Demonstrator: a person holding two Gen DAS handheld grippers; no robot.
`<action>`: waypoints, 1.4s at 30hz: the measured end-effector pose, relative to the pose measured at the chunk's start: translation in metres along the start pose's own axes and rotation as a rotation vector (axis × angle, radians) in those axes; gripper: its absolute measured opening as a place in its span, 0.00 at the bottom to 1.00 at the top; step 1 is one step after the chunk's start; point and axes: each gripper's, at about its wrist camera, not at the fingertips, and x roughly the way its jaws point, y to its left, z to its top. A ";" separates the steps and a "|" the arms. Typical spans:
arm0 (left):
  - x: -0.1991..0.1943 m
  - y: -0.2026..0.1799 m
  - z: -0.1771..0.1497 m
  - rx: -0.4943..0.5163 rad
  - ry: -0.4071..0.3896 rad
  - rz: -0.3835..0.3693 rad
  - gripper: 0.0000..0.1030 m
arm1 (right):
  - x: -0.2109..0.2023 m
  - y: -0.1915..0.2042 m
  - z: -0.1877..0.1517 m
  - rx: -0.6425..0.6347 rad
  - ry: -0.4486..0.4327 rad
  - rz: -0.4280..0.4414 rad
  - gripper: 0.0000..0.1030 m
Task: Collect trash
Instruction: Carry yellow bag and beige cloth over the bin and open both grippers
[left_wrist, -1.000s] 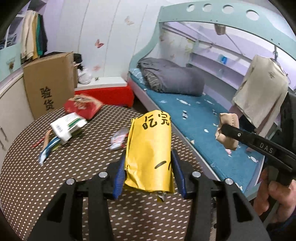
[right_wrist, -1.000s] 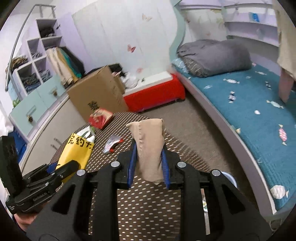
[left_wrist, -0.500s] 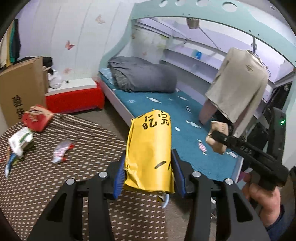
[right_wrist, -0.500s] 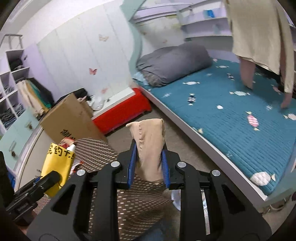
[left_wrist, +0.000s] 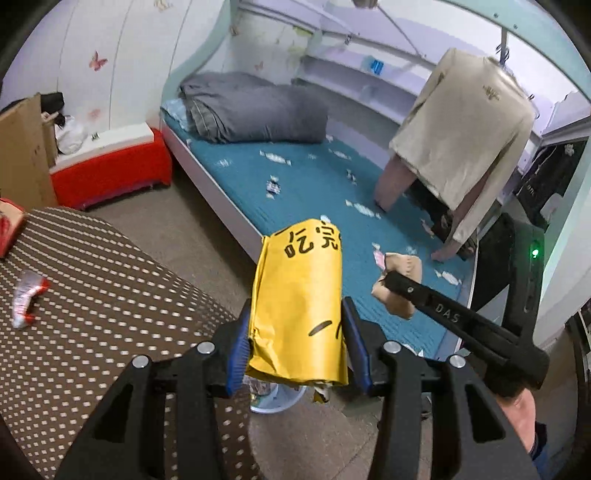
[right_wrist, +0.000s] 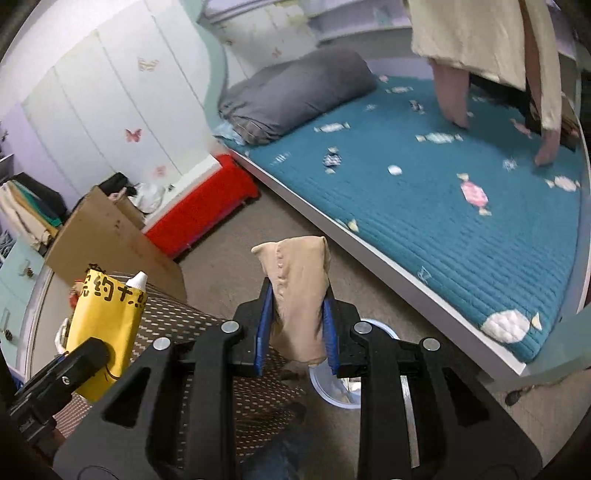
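Trash, yellow packet (left_wrist: 299, 306): clamped upright between the 2 blue pads of the left gripper (left_wrist: 297, 341); black characters are printed on its upper end; it is held past the table's right edge, above the floor.
Trash, beige wrapper (right_wrist: 299, 299): pinched between the 2 blue pads of the right gripper (right_wrist: 295, 334); its crumpled top stands up above the fingers, its lower end hangs below them.
Left gripper: clenched on the yellow packet, angled downward; also seen at the lower left of the right wrist view, packet in its grip.
Right gripper: clenched on the beige wrapper, angled downward; seen at the right of the left wrist view, with a hand (left_wrist: 524, 417) behind it.
Trash bin (right_wrist: 334, 384): a pale blue rim on the floor, seen partly below both grippers, between the table's edge and the bed; most of it is hidden by the fingers.
Table (left_wrist: 85, 291): covered in a brown cloth with white dots; a small red and silver wrapper (left_wrist: 26, 301) lies near its left edge.
Bed (left_wrist: 314, 192): teal quilted mattress with a folded grey duvet (left_wrist: 255, 107) at its far end.
Hanging garment (left_wrist: 461, 122): a beige top hung over the bed's right end.
Red box (left_wrist: 110, 173): on the floor against the wall, beside a cardboard carton (right_wrist: 107, 236).
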 end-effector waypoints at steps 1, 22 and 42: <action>0.010 -0.002 0.000 0.002 0.016 0.002 0.44 | 0.008 -0.006 -0.001 0.008 0.017 -0.008 0.24; 0.160 -0.014 -0.004 0.099 0.372 0.106 0.76 | 0.137 -0.078 -0.040 0.200 0.305 -0.012 0.72; 0.069 -0.016 0.004 0.086 0.144 0.074 0.86 | 0.048 -0.056 -0.024 0.211 0.148 -0.086 0.94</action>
